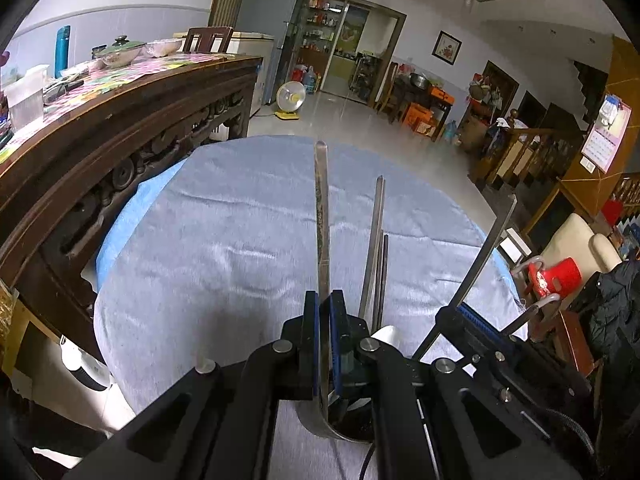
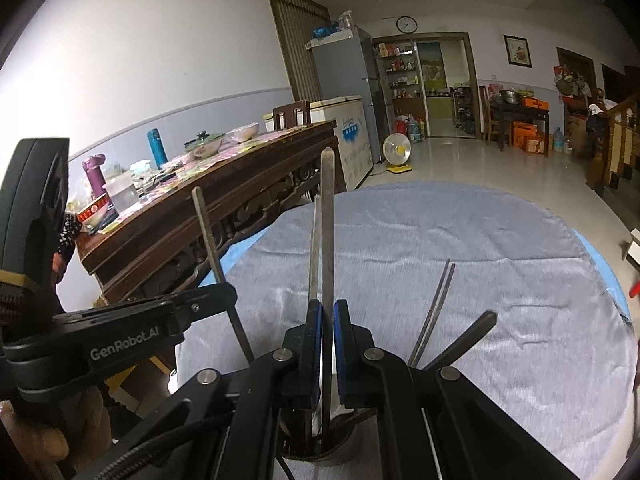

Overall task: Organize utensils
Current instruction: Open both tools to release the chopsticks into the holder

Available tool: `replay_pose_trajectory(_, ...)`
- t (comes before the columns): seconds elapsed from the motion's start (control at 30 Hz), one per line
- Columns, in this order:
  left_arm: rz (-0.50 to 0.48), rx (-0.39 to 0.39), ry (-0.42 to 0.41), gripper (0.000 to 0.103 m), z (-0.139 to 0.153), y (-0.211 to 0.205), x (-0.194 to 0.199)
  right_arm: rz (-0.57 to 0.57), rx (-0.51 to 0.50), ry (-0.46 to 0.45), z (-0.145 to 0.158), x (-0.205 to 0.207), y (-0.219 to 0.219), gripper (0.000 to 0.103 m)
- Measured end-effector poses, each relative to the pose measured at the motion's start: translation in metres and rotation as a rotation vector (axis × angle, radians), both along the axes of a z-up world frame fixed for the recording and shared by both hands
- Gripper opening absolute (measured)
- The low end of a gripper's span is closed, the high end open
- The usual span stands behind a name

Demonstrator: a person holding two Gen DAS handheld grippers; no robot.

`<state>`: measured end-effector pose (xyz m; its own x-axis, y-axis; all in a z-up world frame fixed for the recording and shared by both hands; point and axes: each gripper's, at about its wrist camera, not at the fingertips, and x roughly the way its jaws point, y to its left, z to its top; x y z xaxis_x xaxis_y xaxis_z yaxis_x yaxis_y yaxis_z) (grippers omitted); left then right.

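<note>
Both tongs clenched on flat metal handles standing in the cup at bottom of frame: left tongs on one handle, right tongs on another. Chopsticks already in. Looks like the insertion step; next: release, lift clear without tipping the cup. Grey-clothed desk beneath.

The cloth is light blue-grey. The gripper pads are blue on black arms. The metal handle is silver. The big table is dark brown.
</note>
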<state>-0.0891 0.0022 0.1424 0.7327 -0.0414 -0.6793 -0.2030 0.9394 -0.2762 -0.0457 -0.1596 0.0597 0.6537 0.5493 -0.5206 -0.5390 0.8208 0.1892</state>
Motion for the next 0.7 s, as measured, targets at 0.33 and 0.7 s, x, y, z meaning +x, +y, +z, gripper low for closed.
replay_pose_trajectory(0.33,-0.009,-0.011,0.018,0.005,-0.007,-0.003,-0.001,0.008,-0.012,0.015,-0.006,-0.004,0.001,0.007)
replay_pose_trajectory(0.7,-0.021,-0.023,0.042,0.005,-0.014,-0.006,-0.004,0.016,-0.021,0.029,-0.011,-0.004,0.002,0.007)
